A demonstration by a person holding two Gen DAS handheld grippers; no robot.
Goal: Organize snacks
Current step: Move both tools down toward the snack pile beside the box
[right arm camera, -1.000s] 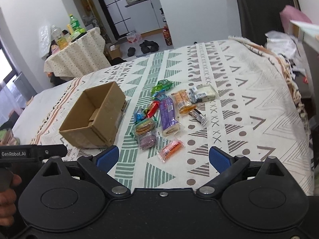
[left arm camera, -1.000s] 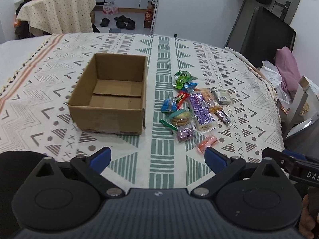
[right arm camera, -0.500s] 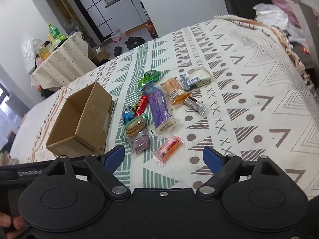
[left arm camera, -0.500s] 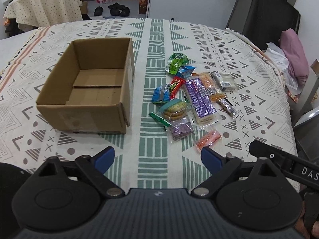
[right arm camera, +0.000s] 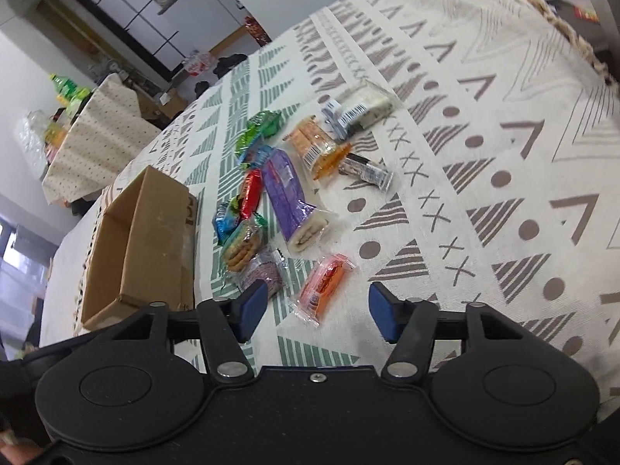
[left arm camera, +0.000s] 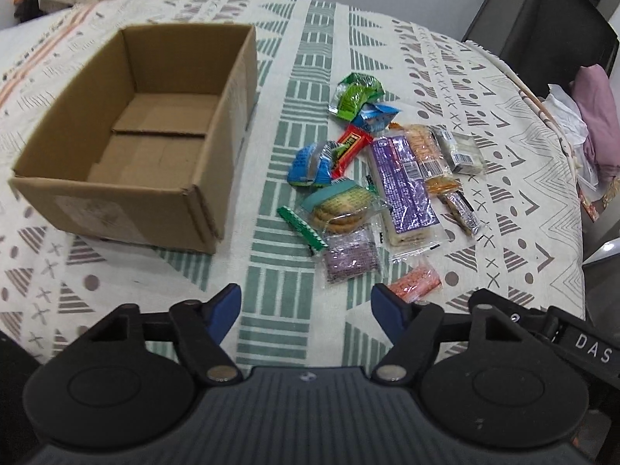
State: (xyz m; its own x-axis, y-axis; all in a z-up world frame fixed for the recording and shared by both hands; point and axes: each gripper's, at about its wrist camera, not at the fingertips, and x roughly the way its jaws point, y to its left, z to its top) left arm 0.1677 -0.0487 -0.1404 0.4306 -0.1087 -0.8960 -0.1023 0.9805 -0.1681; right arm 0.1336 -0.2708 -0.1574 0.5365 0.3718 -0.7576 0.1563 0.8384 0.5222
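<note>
An empty open cardboard box (left arm camera: pixel 155 147) (right arm camera: pixel 135 248) sits on the patterned tablecloth (left arm camera: pixel 279 283). To its right lies a pile of several wrapped snacks: a purple bar (left arm camera: pixel 403 182) (right arm camera: pixel 286 190), a cookie pack (left arm camera: pixel 341 209), a small purple pack (left arm camera: pixel 350 257), an orange pack (left arm camera: pixel 416 283) (right arm camera: pixel 323 283), a green bag (left arm camera: pixel 354 95). My left gripper (left arm camera: pixel 306 310) is open and empty, just short of the pile's near edge. My right gripper (right arm camera: pixel 316 310) is open and empty, close over the orange pack.
The table's right edge (left arm camera: pixel 577 232) drops to a black chair (left arm camera: pixel 542 27) and pink cloth (left arm camera: pixel 596 116). A second covered table (right arm camera: pixel 89 147) with bottles stands behind. The right gripper's body (left arm camera: pixel 573 345) shows at the left wrist view's lower right.
Both grippers have moved forward and lower toward the snack pile. The box and snacks look larger. Both stay open; nothing on the table has moved.
</note>
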